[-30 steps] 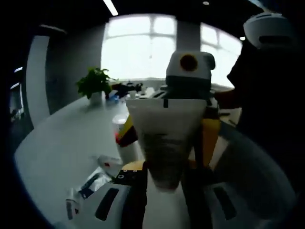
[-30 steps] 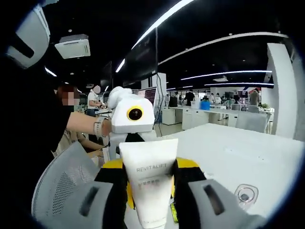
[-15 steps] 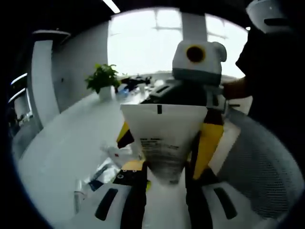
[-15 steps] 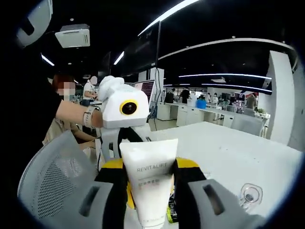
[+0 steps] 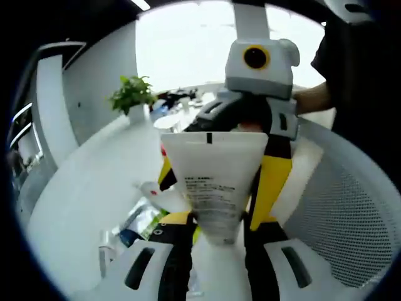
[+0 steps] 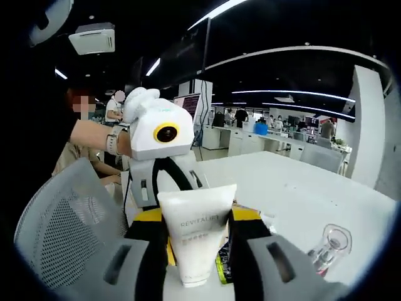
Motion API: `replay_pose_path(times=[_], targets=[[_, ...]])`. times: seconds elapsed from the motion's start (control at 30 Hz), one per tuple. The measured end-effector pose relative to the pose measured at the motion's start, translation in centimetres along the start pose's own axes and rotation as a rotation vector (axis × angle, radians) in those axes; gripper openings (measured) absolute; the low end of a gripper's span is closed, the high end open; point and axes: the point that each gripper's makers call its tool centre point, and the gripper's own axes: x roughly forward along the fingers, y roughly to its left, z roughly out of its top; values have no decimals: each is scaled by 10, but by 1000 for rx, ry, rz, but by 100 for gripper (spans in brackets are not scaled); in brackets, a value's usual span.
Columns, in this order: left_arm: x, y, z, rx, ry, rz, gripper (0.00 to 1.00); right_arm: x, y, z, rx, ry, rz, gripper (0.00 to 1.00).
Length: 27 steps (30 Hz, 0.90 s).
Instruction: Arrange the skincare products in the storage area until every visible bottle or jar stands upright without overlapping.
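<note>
One white Revitalift tube (image 5: 216, 185) is up in the air right now, pinched from both sides: the left gripper (image 5: 216, 235) has its jaws closed on the tube's lower end in the left gripper view, and the right gripper (image 6: 197, 251) has its jaws clamped on the same tube (image 6: 196, 235) from the opposite side in the right gripper view. The crimped end points up and the tube hangs above the white counter (image 5: 88, 188), not yet set down. So this one is mid-handling, and I'd judge the arranging far from finished. Below it on the counter lies a scatter of small packets and sachets (image 5: 141, 216), flat rather than standing. A clear glass jar (image 6: 331, 246) sits on the counter near the right gripper; whether it stands square or tilts I cannot tell. A potted plant (image 5: 130, 100) sits well apart at the far end.
</note>
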Motion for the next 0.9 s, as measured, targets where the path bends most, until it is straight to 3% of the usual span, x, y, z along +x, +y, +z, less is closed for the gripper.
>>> replay_pose_path(times=[0.1,0.33,0.47,0.5,0.57,0.63,0.67,0.73,0.77,0.8,0.9], targets=[[0,3,0,-11,-4,11,28,1,-5,-1,18,11,-16,37],[0,8,1,-27,-57,140,28,2,-8,0,23,23,-88,37],[-2,11,-2,-60,-36,222,28,3,-12,-1,37,32,-146,37],[-3,12,-2,-95,-37,250,28,3,-14,-2,38,39,-175,37],[-4,8,0,-171,-44,249,30,2,-15,-2,47,50,-200,37],[-5,12,2,-148,-38,309,33,3,-15,-2,50,57,-224,37],[-5,11,-2,-142,13,324,32,3,-16,-2,55,62,-235,37],[-5,13,-2,-133,40,380,31,3,-16,-2,57,70,-255,37],[-2,10,2,-127,26,369,30,3,-17,-2,59,72,-263,37],[-3,16,4,-134,10,423,31,4,-16,-2,63,74,-270,37],[-1,18,1,-181,14,442,35,2,-20,-3,79,74,-309,37]])
